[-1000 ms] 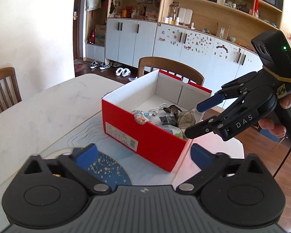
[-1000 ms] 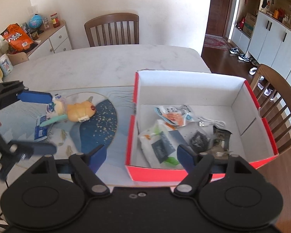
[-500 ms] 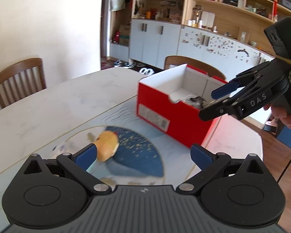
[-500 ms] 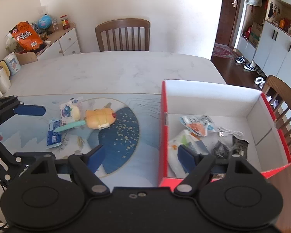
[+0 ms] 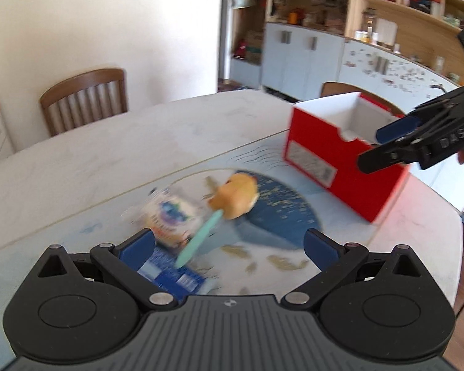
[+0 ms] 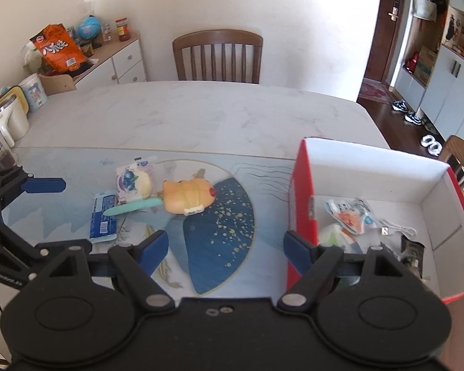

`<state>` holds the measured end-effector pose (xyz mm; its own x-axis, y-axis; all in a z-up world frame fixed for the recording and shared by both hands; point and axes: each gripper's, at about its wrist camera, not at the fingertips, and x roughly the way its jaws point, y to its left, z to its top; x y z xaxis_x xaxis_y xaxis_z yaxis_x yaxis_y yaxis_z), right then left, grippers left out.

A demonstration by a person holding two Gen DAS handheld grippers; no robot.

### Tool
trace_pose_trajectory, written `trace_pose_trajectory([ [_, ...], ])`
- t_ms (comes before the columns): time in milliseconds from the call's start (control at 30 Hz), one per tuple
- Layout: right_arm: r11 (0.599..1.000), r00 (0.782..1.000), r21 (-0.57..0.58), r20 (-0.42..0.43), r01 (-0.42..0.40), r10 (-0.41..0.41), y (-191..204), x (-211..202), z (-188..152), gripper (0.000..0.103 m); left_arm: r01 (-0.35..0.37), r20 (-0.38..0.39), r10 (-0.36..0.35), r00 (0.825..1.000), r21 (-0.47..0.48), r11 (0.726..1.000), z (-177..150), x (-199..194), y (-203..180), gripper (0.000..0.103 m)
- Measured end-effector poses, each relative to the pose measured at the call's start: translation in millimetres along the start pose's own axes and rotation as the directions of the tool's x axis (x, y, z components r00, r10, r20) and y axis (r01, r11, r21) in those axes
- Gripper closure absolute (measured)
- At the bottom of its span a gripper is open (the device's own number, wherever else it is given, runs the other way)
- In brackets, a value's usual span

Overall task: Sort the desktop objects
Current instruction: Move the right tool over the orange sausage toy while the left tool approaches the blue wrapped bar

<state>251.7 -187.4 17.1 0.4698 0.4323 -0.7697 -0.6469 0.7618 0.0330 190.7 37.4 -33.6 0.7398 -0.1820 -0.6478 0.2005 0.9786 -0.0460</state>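
Home dining room, marble-look table (image 6: 201,114), wooden chair (image 6: 217,57), white cabinets (image 5: 300,55), shoes (image 6: 408,114) by door

Both tongs are gaping wide with nothing between their blue pads, angled down toward the surface (image 6: 201,117). The left tongs (image 5: 229,242) are hanging over its near edge; the right tongs (image 6: 225,244) are hovering further along that edge.

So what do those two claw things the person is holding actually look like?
Both are matte black plastic. The left gripper and the right gripper each have two linked fingers tipped with blue pads, silver pivot screws and round black discs at the base. White "DAS" lettering marks the right one's side.
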Motion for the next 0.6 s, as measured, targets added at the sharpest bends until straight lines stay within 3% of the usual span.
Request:
trace_pose_trajectory([
  [600,0.998,0.999,-0.058,-0.028,-0.037,0.036,16.4,48.9,18.4,0.021,-0.134,-0.107,0.121,0.987,-0.126,0.983,-25.0,45.6,30.4,0.0],
])
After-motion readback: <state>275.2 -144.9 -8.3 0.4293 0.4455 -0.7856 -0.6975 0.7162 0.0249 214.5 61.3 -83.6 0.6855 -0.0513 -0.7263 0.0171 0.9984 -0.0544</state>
